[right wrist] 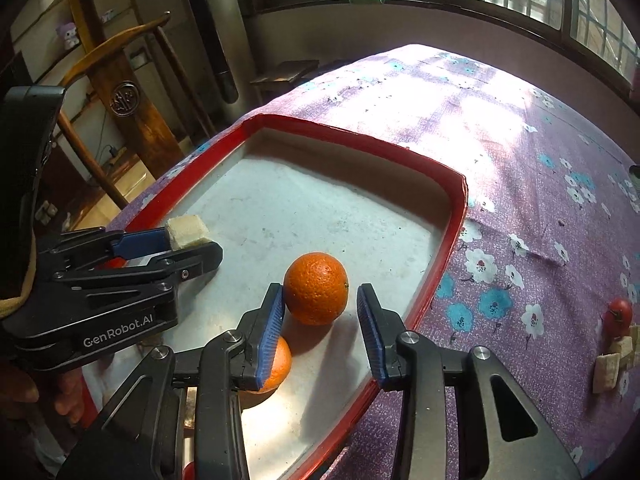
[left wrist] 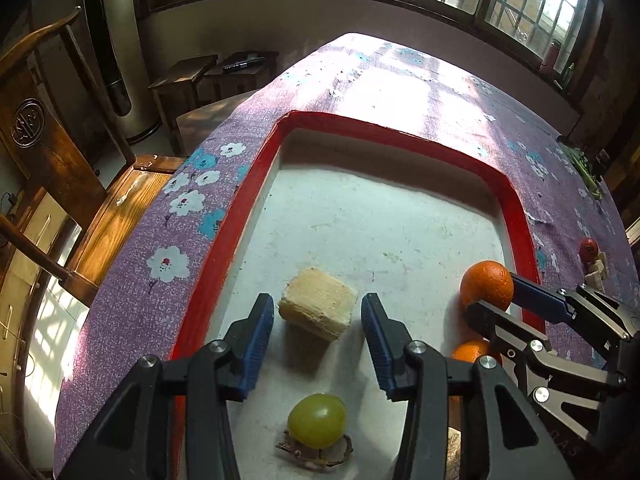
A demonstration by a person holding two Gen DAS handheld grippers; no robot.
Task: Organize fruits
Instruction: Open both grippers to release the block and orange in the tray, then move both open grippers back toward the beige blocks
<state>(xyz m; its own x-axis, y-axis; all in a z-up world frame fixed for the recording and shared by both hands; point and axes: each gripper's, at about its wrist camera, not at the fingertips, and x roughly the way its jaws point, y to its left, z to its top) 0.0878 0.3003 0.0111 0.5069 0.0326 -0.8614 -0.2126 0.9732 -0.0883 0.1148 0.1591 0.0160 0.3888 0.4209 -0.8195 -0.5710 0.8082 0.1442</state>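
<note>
On the counter [left wrist: 400, 80], under a purple flowered cloth, a red-rimmed tray [left wrist: 224, 240] with a scuffed white floor. Inside it, toward its left side, a pale fibrous block [left wrist: 318, 308], lying flat on the floor. Left gripper [left wrist: 318, 300] lowered around that block, released: jaws apart, a strip of white floor showing on each side between blue pad and block, no pad pressing.

Nearer the camera than the block, between the black finger arms, a green grape [left wrist: 317, 420] sitting on a scrap of brown husk [left wrist: 340, 456].

By the tray's right wall, an orange [right wrist: 316, 294] resting on the floor. Right gripper [right wrist: 320, 290] set around it, likewise unclenched: left pad touching or just beside the peel, hard to say which; right pad clearly apart from it. Not gripped. Just below, partly hidden behind the left finger, a second orange [right wrist: 280, 364], close to the first.

Seen from the right wrist, left gripper [right wrist: 192, 246] over at the tray's left edge, block [right wrist: 188, 230] at its fingertips.

Outside the tray, out on the cloth to the right and well apart from it, a small red tomato [right wrist: 618, 316] beside several pale cut pieces [right wrist: 608, 368]. Beyond the counter's left edge, a wooden chair [left wrist: 60, 160].
</note>
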